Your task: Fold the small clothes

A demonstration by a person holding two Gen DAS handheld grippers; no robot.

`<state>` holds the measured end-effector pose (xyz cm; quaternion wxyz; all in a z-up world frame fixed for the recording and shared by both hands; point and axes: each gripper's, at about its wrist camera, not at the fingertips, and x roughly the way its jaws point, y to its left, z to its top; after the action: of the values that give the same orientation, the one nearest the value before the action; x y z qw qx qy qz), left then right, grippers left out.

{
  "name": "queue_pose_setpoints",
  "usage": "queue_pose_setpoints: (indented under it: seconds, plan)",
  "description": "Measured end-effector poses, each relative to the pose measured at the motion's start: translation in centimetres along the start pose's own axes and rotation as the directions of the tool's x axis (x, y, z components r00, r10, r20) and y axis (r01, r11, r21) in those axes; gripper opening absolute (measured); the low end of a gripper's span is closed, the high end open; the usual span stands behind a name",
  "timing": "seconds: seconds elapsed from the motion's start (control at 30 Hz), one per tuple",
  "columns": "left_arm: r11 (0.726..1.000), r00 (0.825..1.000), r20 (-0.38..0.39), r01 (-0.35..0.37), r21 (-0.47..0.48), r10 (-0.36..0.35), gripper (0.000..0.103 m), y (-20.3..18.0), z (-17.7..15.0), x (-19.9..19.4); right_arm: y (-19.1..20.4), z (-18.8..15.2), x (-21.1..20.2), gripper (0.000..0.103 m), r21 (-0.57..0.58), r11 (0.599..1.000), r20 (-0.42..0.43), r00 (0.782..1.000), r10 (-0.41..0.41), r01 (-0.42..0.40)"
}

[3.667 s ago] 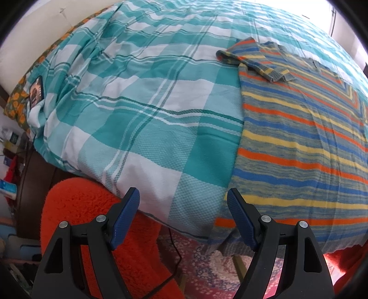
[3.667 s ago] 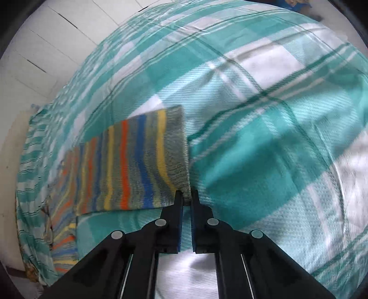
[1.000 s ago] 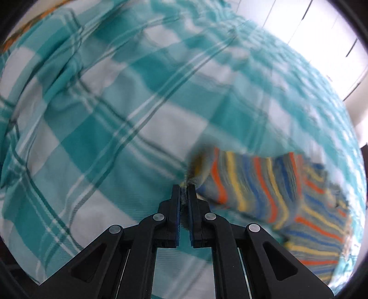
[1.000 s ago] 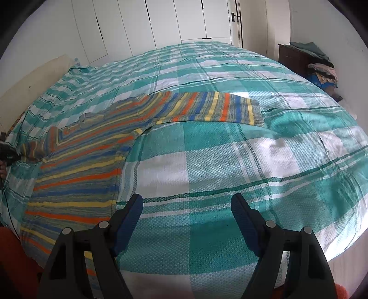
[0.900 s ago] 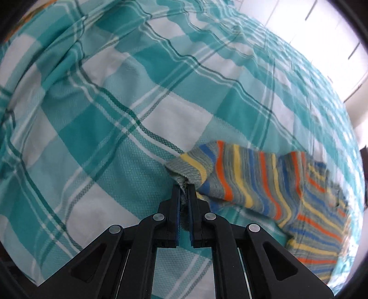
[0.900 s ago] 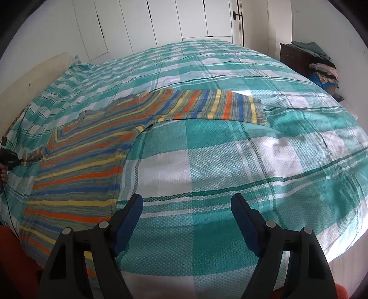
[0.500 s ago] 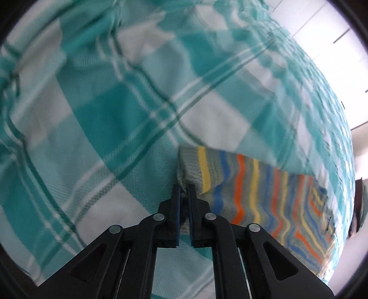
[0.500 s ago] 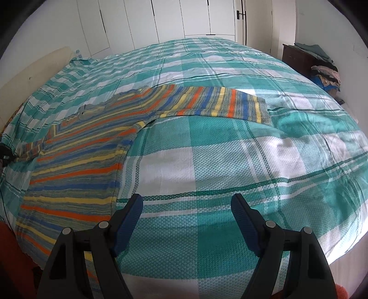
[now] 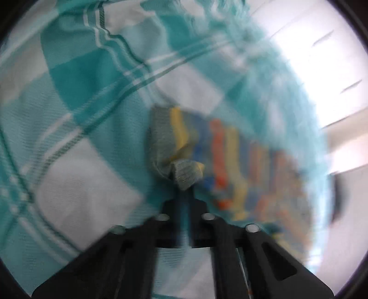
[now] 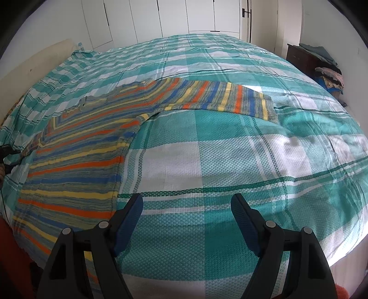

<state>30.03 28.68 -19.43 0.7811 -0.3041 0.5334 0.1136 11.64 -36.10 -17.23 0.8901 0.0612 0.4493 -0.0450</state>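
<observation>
Where your left gripper (image 9: pixel 184 181) pinches shut, its jaws bite the grey cuff (image 9: pixel 181 170) of the striped sweater (image 10: pixel 92 142), which bunches over the tips so you cannot see the pads themselves. That view is smeared with blur: past the cuff the sleeve's stripes melt together, and the far right is only white glare. Your right gripper (image 10: pixel 186 217) holds its jaws wide apart with nothing between them, above bare bedspread (image 10: pixel 230 161), just beside the sweater's hem. From there the sweater lies flat on the left half of the bed, one sleeve (image 10: pixel 230 96) stretched out to the right; the other sleeve runs off to the left edge, where the black tip of the left gripper is barely visible. The bedspread is teal and white plaid, slightly creased. Behind stand white cupboard doors (image 10: pixel 174 20); at right, a dark dresser (image 10: pixel 303 57) with heaped clothes (image 10: pixel 329 73).
</observation>
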Motion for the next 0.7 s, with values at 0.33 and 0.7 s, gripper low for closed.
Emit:
queue_pose_setpoints:
  seconds: [0.33, 0.7]
  plan:
    - [0.99, 0.992, 0.049, -0.114, -0.079, 0.118, 0.0, 5.5, -0.5, -2.6, -0.3, 0.0, -0.1, 0.078, 0.012, 1.0, 0.002, 1.0, -0.002, 0.002]
    - [0.989, 0.993, 0.069, 0.101, -0.111, -0.094, 0.05, 1.1, 5.1, 0.8, 0.6, -0.1, 0.7, 0.078, -0.034, 0.999, -0.023, 1.0, -0.018, 0.017]
